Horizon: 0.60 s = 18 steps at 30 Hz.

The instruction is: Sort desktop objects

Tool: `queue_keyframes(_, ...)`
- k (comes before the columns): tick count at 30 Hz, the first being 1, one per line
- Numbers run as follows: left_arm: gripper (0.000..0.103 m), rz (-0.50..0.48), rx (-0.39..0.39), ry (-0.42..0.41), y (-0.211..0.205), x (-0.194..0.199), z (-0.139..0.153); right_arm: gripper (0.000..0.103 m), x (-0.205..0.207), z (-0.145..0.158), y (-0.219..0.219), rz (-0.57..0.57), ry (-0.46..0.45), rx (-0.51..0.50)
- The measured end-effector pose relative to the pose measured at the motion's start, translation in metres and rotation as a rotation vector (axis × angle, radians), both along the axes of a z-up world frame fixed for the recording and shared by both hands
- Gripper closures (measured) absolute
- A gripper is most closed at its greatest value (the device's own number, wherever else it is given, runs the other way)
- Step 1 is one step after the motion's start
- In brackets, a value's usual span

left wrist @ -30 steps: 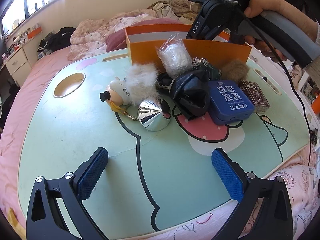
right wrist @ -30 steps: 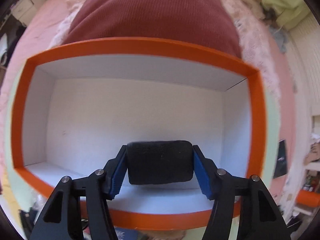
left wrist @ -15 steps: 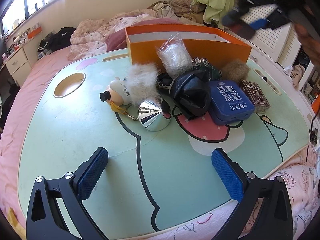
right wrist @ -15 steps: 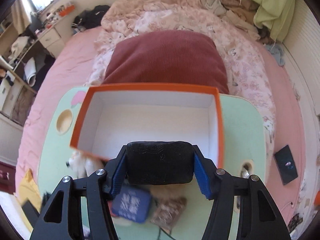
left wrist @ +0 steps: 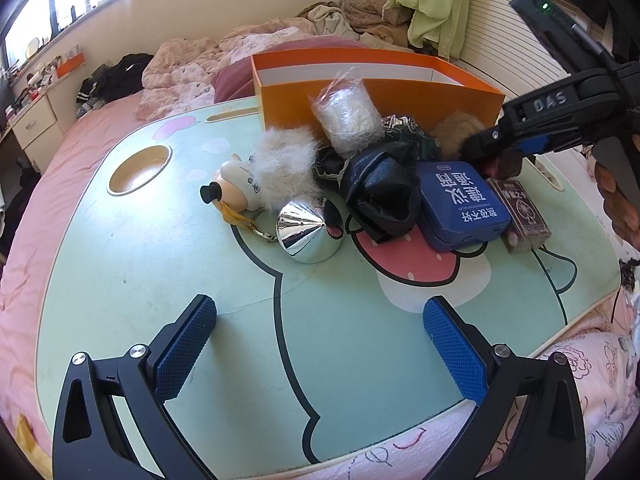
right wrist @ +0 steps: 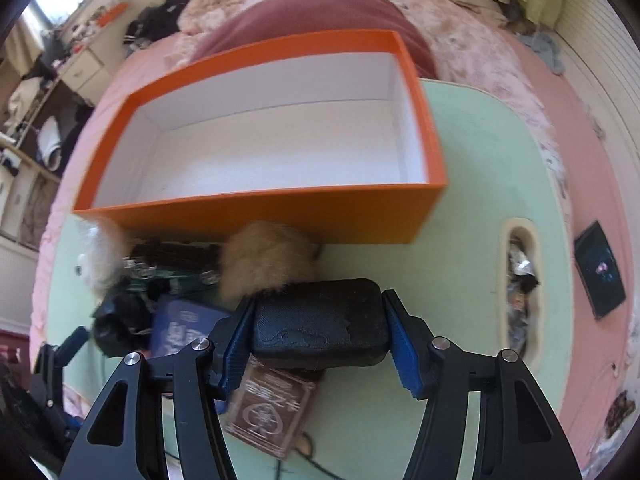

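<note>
2 ribbed blue fingers (right wrist: 396,344) clamping a rounded black textured case (right wrist: 320,322), left gripper (left wrist: 320,354) fingers spread wide, boxy orange cardboard box (right wrist: 280,216).

A pale green cartoon tabletop (left wrist: 120,264) sits on a pink bed (left wrist: 36,208). On it stand an orange box (left wrist: 400,96), a shiny metal cone (left wrist: 308,232), a blue case (left wrist: 460,208), a brown card pack (left wrist: 520,216) and a cow keyring (left wrist: 236,192).

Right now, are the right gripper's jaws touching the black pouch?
Touching. The right wrist view shows both blue pads of the right gripper pressed against the ends of the black pouch, no gap either side.
</note>
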State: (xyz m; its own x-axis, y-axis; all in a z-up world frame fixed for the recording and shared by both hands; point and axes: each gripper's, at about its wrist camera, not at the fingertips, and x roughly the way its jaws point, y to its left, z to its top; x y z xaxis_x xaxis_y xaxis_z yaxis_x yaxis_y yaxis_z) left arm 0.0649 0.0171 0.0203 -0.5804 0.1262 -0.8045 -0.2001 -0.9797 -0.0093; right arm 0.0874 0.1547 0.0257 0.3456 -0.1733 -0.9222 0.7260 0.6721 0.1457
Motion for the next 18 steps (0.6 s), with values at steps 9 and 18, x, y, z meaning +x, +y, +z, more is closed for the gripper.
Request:
queue_keyframes(9, 0.000, -0.001, 0.000, 0.000, -0.001, 0.000, 0.000, 0.023, -0.052, 0.014, 0.064, -0.024, -0.104, -0.132)
queue_keyframes(18, 0.000, -0.001, 0.000, 0.000, -0.001, 0.000, 0.000, 0.023, -0.079, -0.025, 0.126, 0.097, -0.058, -0.229)
